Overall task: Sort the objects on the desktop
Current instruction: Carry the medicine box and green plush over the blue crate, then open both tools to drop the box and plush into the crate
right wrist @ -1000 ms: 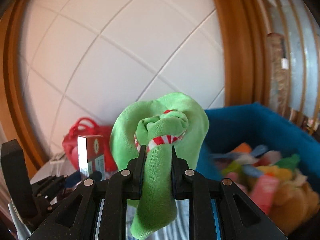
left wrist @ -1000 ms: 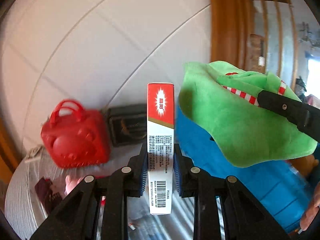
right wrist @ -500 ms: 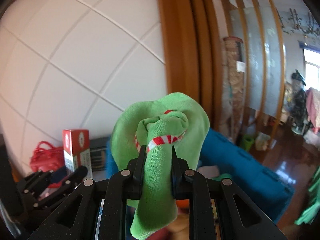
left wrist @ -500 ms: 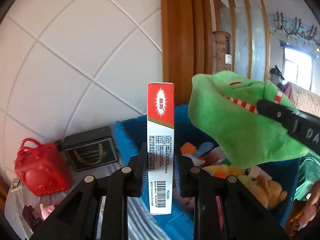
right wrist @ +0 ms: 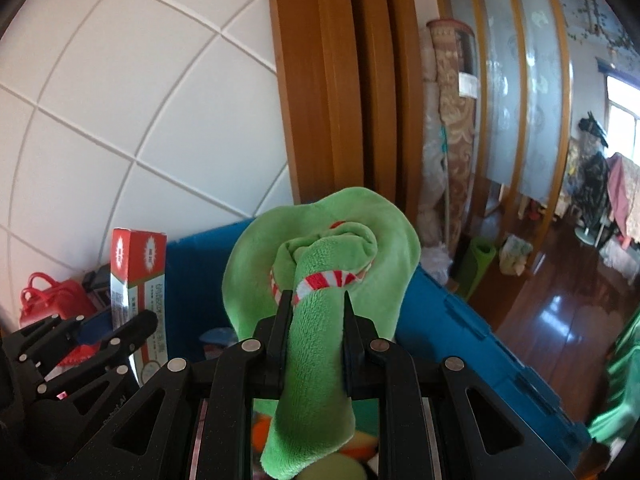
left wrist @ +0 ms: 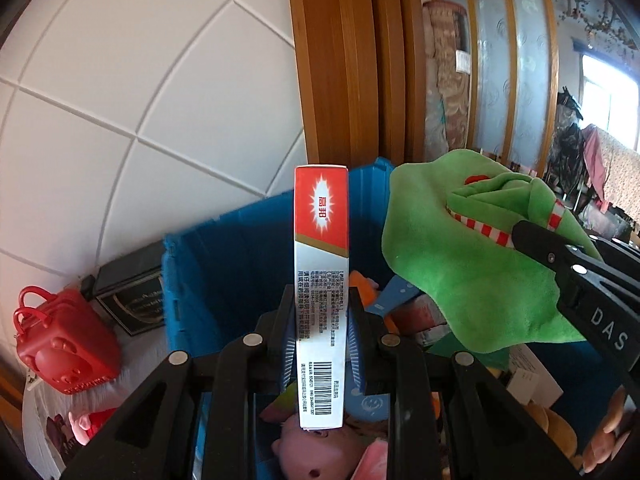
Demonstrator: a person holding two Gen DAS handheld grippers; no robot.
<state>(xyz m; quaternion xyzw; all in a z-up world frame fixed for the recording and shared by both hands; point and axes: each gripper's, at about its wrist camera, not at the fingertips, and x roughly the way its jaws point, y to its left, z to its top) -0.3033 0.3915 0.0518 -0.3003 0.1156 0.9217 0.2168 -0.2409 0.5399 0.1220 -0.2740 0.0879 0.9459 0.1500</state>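
Both claws are matte black plastic with angular, triangular cut-outs in their frames and round silver screw heads along the linkages. The left claw (left wrist: 321, 308) has ribbed blue pads (left wrist: 355, 350) on its fingers. The right claw (right wrist: 316, 300) carries white lettering on its side.

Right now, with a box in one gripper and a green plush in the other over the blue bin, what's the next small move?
Probably lower both a little, then release. The left gripper clamps the red and white box and the right gripper clamps the green plush, both already above the blue bin of toys.
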